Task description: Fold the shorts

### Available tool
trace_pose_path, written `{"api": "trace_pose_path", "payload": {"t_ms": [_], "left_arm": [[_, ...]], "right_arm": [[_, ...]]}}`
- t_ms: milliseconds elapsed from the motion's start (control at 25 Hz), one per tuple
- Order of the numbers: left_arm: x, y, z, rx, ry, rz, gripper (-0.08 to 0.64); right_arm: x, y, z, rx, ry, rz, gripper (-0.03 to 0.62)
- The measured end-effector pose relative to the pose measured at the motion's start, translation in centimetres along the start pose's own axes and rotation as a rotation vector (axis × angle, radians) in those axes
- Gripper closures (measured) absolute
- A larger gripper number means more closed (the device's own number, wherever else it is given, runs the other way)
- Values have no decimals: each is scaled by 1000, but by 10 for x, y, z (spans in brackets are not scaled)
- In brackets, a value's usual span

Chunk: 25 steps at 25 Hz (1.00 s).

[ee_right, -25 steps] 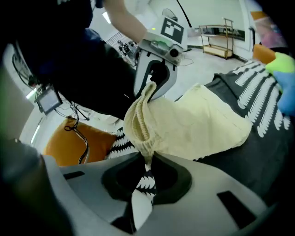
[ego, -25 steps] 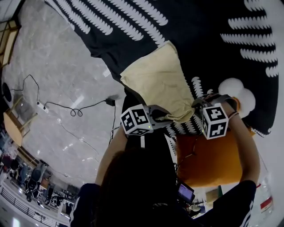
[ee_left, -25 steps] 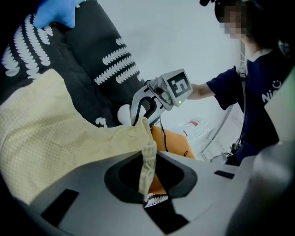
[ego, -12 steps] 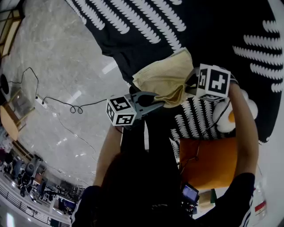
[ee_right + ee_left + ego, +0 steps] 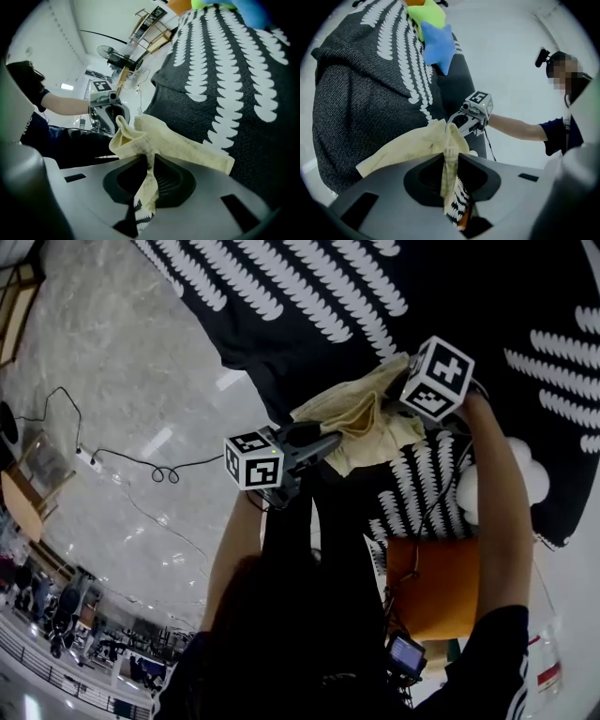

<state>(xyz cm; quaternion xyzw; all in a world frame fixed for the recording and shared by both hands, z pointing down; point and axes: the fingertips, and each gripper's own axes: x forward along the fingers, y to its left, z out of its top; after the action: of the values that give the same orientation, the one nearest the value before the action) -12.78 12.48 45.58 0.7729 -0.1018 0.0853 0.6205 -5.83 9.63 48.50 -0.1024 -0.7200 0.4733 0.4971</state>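
head view: pale yellow shorts (image 5: 361,418) are bunched at the near edge of a black cover with white patterns (image 5: 309,296), held between both grippers. the left gripper (image 5: 334,441) grasps their left end and the right gripper (image 5: 397,401) their right end.
left gripper view: jaws clenched on a fold of the shorts, with fabric hanging through.
right gripper view: jaws likewise clenched on the shorts; the rest spreads right, over the cover.

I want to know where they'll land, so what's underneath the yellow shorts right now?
The black cover with white stripes spreads under the shorts, near its edge. The patch directly beneath the cloth is covered.
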Motion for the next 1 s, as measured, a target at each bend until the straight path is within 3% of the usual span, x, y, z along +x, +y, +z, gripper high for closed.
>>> {"api": "trace_pose_path", "payload": {"t_ms": [120,320,440,520,640,760,880,1000], "left_arm": [[-4,15,9,-16,44,13,494],[-23,35,3,21,170,121,486],[-41,43,-5,72,245,176,432],[-51,51,0,115,233,219,391],[-49,47,16,237,190,268,379],[-20,26,22,443,274,281,362],[11,20,17,635,429,292,357],[25,35,16,717,515,375,412]], "right_arm": [[3,-18,8,36,5,-38,538],[1,-39,5,75,25,-151,538],[7,-47,12,65,27,-220,528],[14,-53,22,47,27,-259,495],[14,-49,34,-10,-14,-273,391],[-7,-41,32,-68,-73,-286,277],[-32,-39,26,-48,-155,-318,255],[-53,-37,15,-18,-253,-372,289]]}}
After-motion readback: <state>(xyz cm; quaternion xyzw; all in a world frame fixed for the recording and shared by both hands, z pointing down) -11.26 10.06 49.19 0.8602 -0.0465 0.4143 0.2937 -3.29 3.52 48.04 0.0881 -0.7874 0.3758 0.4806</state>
